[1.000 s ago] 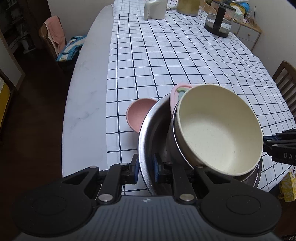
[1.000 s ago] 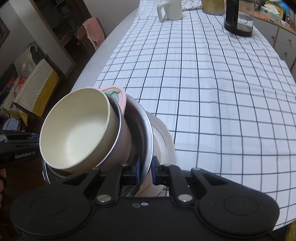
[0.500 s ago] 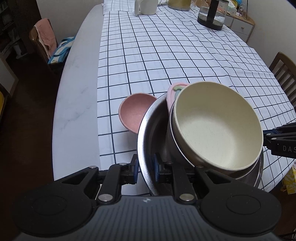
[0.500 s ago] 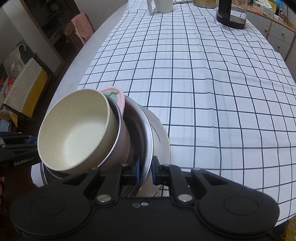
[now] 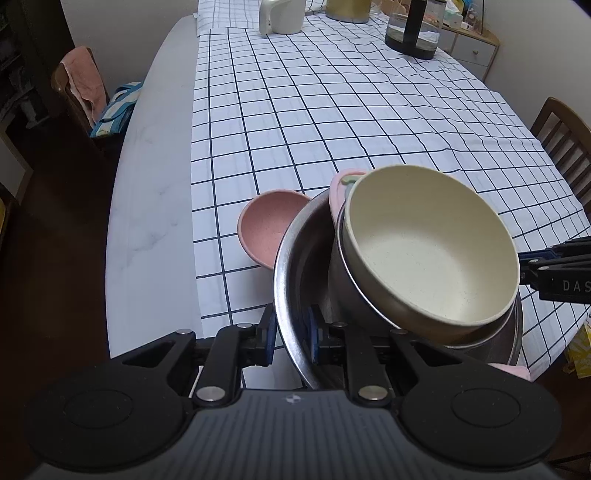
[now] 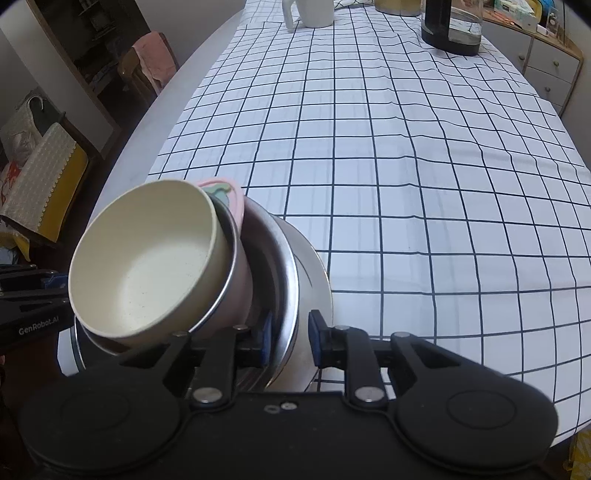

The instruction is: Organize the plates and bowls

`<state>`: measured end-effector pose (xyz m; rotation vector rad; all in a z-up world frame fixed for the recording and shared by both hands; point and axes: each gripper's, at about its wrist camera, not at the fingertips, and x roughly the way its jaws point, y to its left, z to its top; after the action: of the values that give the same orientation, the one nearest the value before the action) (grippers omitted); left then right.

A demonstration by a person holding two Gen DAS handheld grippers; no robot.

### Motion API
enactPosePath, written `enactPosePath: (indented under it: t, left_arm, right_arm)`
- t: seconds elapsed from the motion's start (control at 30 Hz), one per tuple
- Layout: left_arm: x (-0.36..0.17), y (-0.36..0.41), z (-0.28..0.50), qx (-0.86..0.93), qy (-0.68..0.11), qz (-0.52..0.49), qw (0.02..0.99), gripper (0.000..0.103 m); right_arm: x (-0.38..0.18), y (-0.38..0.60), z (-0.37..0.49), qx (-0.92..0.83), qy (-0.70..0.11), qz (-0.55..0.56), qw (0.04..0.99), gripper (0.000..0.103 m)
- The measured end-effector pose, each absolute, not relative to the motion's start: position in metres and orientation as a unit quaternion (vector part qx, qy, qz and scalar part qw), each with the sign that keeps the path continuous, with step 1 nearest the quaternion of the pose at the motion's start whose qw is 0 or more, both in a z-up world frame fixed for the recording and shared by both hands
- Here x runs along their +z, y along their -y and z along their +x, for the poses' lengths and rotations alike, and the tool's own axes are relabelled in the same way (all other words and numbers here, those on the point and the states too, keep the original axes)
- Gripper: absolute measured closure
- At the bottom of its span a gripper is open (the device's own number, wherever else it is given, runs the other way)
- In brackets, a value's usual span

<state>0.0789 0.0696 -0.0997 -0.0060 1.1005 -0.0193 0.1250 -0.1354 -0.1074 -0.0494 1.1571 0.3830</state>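
A large steel bowl (image 5: 295, 258) holds a tilted stack: a cream bowl (image 5: 432, 247) nested in a steel bowl, with a pink plate (image 5: 338, 184) behind. My left gripper (image 5: 290, 336) is shut on the large steel bowl's near rim. In the right wrist view the same steel bowl (image 6: 288, 266) sits over a white plate (image 6: 317, 273). My right gripper (image 6: 288, 336) straddles that rim with its jaws a little apart. The cream bowl (image 6: 144, 258) leans left. A pink bowl (image 5: 269, 225) sits on the tablecloth beside the stack.
The checked tablecloth (image 5: 351, 122) covers the table; a bare marble strip (image 5: 151, 184) runs along its left. A white jug (image 5: 280, 16), a glass coffee pot (image 5: 413, 33) and a yellow pot stand at the far end. Chairs (image 5: 561, 136) flank the table.
The right gripper's jaws have widened from pinching the steel bowl's rim. The left gripper keeps its grip. Both views shifted slightly over the table.
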Motion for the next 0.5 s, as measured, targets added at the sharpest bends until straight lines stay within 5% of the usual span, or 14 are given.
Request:
enactPosePath:
  t: [0.23,0.37,0.5]
  left_arm:
    - [-0.094,-0.073,0.072,0.002,-0.518,-0.015,0.855,0.069]
    - [-0.083,-0.075,0.064,0.014,-0.5,-0.023,0.866,0.048]
    - [-0.072,-0.074,0.057,0.023,-0.489,-0.032,0.871,0.048]
  right_arm:
    - [-0.099,0.143,0.119,0.183,-0.531,-0.014,0.827,0.071]
    - [-0.091,0.147,0.115,0.195,-0.521,-0.016,0.831,0.067]
    - [-0.081,0.151,0.111,0.208,-0.507,-0.017,0.836,0.066]
